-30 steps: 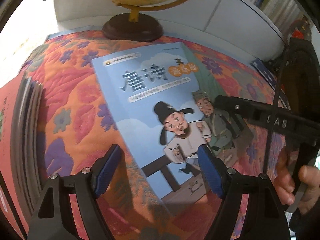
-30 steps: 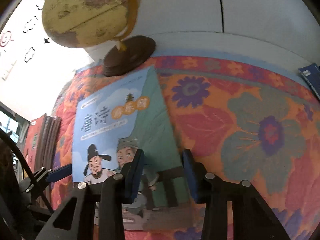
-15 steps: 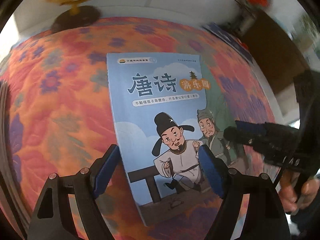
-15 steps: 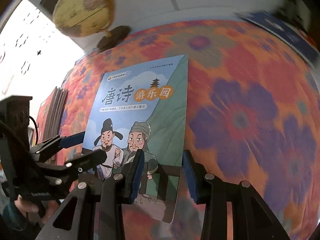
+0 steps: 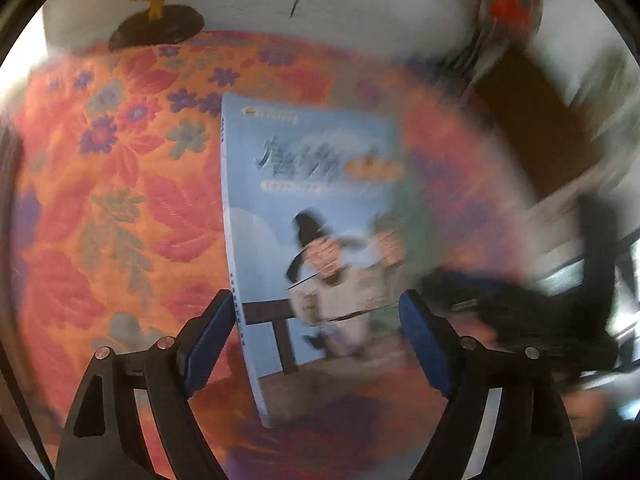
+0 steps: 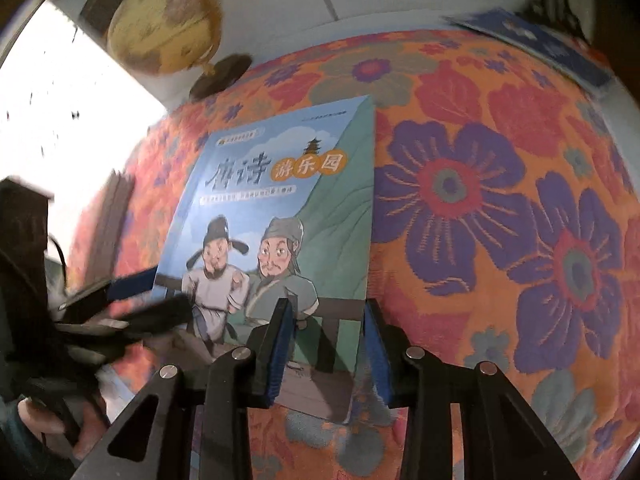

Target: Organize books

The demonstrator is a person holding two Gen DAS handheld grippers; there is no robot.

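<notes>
While the blue book (image 6: 276, 240) with two cartoon figures on its cover lies flat on the table's flowered cloth (image 6: 500, 208), both tools hang over its near end; the left tool (image 5: 316, 344) stands wide, its jaws opening, with the book's lower left part and spine edge between the blue pads (image 5: 208, 344), and neither pad presses on the cover; the right tool (image 6: 328, 352) is far narrower and its jaws are closing, straddling the book's lower right corner, the right pad just outside the page edge; whether it pinches the cover yet cannot be told, though a gap shows beside each pad; the left wrist view is badly blurred, so the book's title is unreadable there. At the far edge of the table a globe (image 6: 164, 28) on a dark round base (image 5: 156, 28) stands before a white wall; a dark stack of books (image 6: 114, 216) rests at the left edge, and another blue book (image 6: 532, 40) lies far right.
</notes>
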